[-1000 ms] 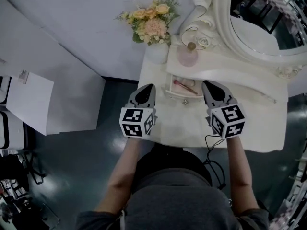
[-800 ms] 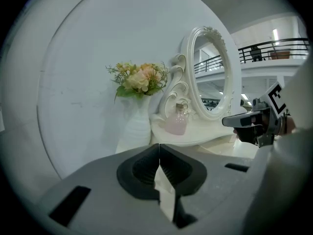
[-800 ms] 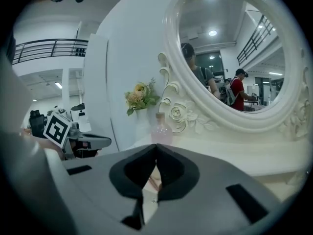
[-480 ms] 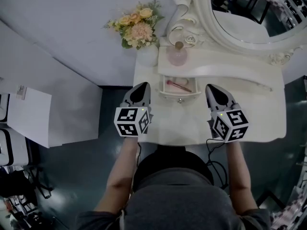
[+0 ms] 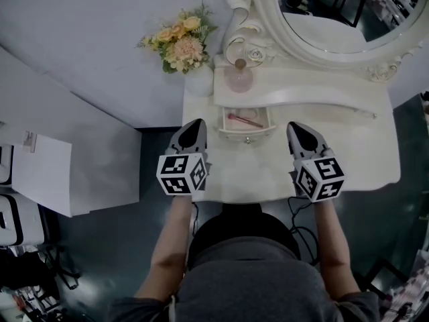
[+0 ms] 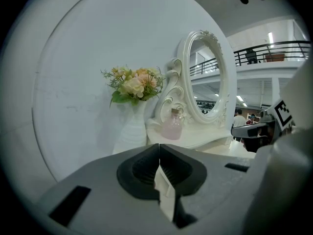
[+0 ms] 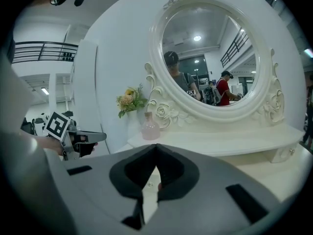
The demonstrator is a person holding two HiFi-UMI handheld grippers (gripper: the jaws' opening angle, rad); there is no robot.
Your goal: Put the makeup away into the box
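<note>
A small white drawer (image 5: 246, 122) stands pulled open at the front of the dressing table's raised shelf. A slim pink-red makeup stick (image 5: 244, 120) lies inside it. My left gripper (image 5: 195, 123) hovers just left of the drawer, shut with nothing between its jaws; its tips meet in the left gripper view (image 6: 159, 147). My right gripper (image 5: 294, 125) hangs to the drawer's right, a short gap away, also shut and empty (image 7: 155, 147). Both point toward the shelf. Each gripper shows in the other's view: the right one (image 6: 254, 129), the left one (image 7: 82, 140).
A pink perfume bottle (image 5: 239, 78) stands on the shelf above the drawer. A white vase (image 5: 199, 81) with yellow and peach flowers (image 5: 175, 37) sits at the table's back left corner. An oval white-framed mirror (image 5: 265, 29) rises behind. The tabletop (image 5: 355, 156) stretches right.
My right gripper has slid to the right, away from the open drawer, and rolled slightly. The left gripper has kept its place beside the drawer. The head view has shifted.
</note>
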